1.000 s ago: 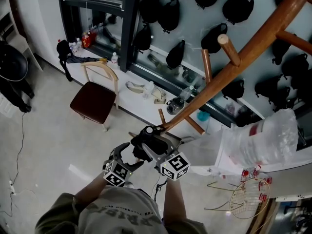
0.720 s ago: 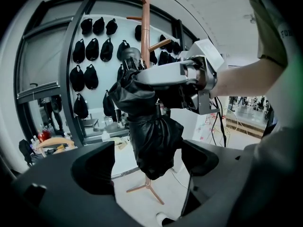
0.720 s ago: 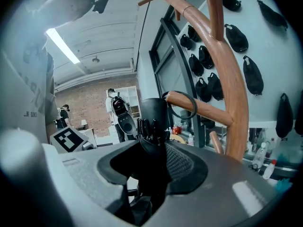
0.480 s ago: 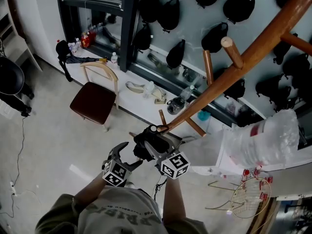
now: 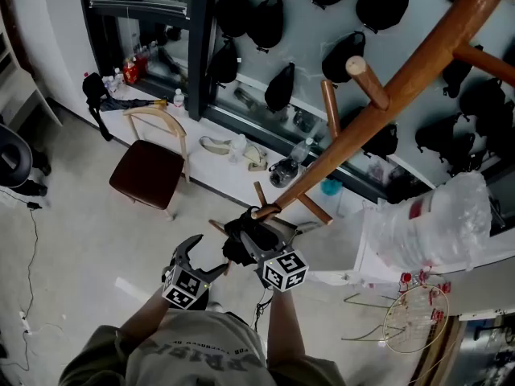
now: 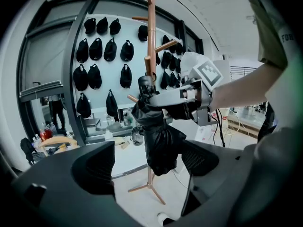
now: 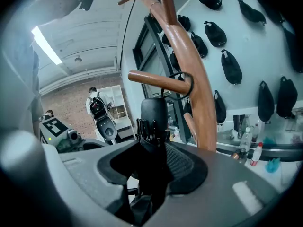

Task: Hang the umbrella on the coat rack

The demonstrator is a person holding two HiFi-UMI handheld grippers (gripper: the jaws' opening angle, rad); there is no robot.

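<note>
The wooden coat rack [image 5: 378,103] slants up to the right in the head view. Its pole [image 7: 189,65] and a side peg [image 7: 151,77] show close up in the right gripper view. My right gripper [image 5: 244,246] is shut on the black folded umbrella [image 5: 240,233], whose handle [image 7: 154,113] stands up between the jaws. The umbrella's thin strap [image 7: 188,85] loops round the peg next to the pole. In the left gripper view the umbrella [image 6: 160,141] hangs in front of the rack [image 6: 150,41]. My left gripper [image 5: 205,257] is open and holds nothing, just left of the umbrella.
A wooden chair [image 5: 153,167] with a dark seat stands to the left. A white ledge [image 5: 217,163] below the window carries bottles and small items. Black bags [image 5: 280,87] hang on the wall. A clear plastic bag [image 5: 434,223] and a wire basket [image 5: 410,322] sit at the right.
The right gripper has sunk a little with the umbrella beside the pole. The head view has shifted slightly. The left gripper has stayed where it was.
</note>
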